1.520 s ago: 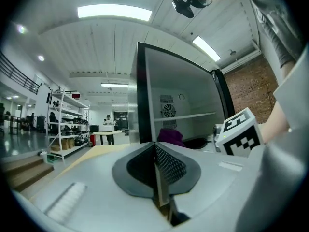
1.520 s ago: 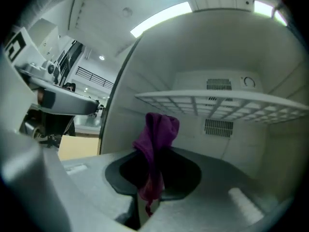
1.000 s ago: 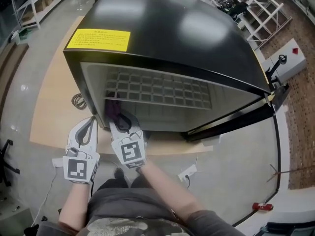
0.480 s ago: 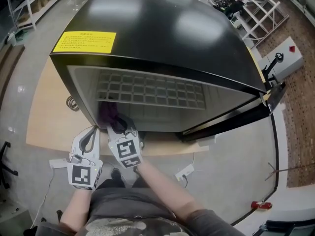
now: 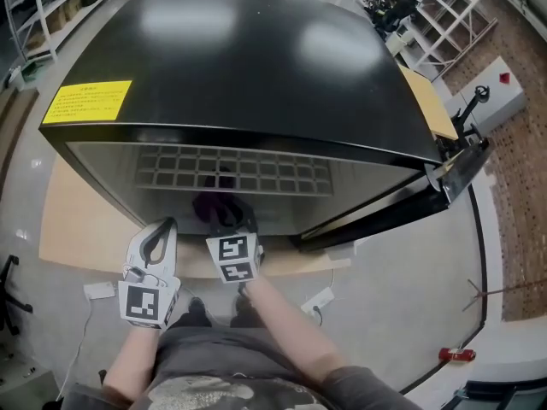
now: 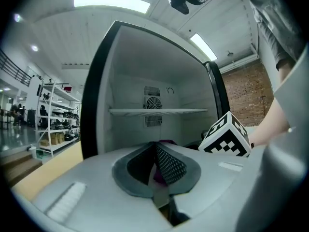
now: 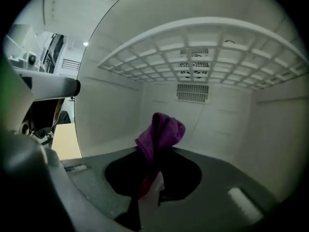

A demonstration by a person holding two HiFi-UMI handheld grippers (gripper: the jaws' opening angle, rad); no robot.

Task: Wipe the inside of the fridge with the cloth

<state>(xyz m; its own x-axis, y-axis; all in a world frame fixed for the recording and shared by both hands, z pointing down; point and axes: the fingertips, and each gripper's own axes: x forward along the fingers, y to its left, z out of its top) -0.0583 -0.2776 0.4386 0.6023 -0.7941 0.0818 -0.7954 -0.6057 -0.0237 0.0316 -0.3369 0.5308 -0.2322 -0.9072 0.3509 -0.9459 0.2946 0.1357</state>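
A black mini fridge [image 5: 256, 67] stands open on a low wooden platform, its white inside [image 7: 207, 115] and wire shelf [image 5: 231, 171] showing. My right gripper [image 5: 224, 214] reaches into the lower compartment, shut on a purple cloth [image 7: 161, 133] that bunches up above its jaws. In the head view the cloth [image 5: 208, 205] shows dark at the fridge mouth. My left gripper [image 5: 158, 236] hangs just outside the opening, to the left of the right one, jaws together with nothing between them. From the left gripper view the right gripper's marker cube [image 6: 226, 137] sits at the right.
The fridge door [image 5: 402, 199] swings open to the right. A wooden platform [image 5: 77, 229] lies under the fridge. A white power strip [image 5: 316, 301] and cables lie on the grey floor. Metal shelving [image 6: 50, 120] stands at the far left.
My right gripper has moved right and deeper along the fridge floor with the cloth. The left gripper stays outside by the opening. The head camera has tilted forward over the fridge.
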